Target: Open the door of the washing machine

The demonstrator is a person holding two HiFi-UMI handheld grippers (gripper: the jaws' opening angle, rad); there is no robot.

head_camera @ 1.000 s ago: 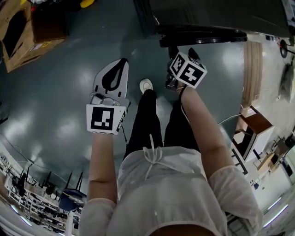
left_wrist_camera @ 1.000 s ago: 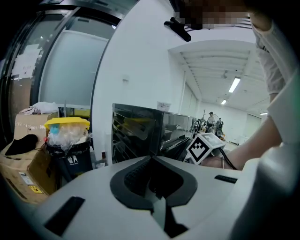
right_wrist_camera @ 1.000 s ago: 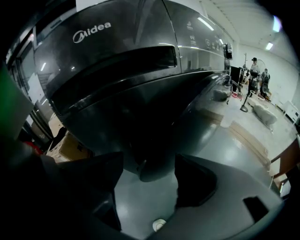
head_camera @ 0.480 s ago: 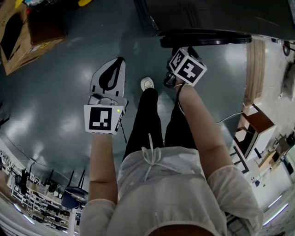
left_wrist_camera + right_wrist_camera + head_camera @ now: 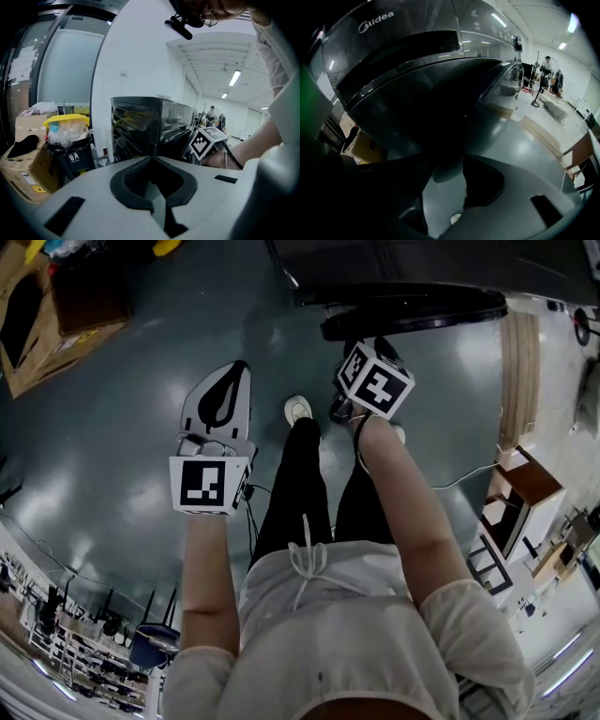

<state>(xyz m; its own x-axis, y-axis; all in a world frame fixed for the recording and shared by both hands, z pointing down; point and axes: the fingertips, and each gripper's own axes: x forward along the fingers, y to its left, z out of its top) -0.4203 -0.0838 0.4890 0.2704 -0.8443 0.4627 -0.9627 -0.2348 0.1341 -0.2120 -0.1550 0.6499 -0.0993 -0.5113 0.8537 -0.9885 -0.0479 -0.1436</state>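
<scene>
The dark washing machine (image 5: 389, 42) fills the right gripper view, and its round glass door (image 5: 440, 108) bulges toward the camera. In the head view the door (image 5: 412, 310) juts out as a dark ellipse above my right gripper (image 5: 364, 341), whose marker cube (image 5: 375, 382) hides the jaws. My right gripper (image 5: 443, 180) is closing; the door's lower rim (image 5: 446, 169) sits between the jaws, against the right pad (image 5: 483, 183). My left gripper (image 5: 240, 367) hangs over the floor to the left, shut and empty, with its tips meeting (image 5: 151, 158).
The person's legs and a white shoe (image 5: 297, 411) stand just below the door. Cardboard boxes (image 5: 47, 306) lie at the far left, beside a yellow-lidded bin (image 5: 68, 136). A wooden strip (image 5: 516, 371) and a small wooden stand (image 5: 520, 498) are at the right.
The right gripper's cube has shifted a little left and down from the door. The door's dark edge now shows longer and higher in the head view. The left gripper has barely moved.
</scene>
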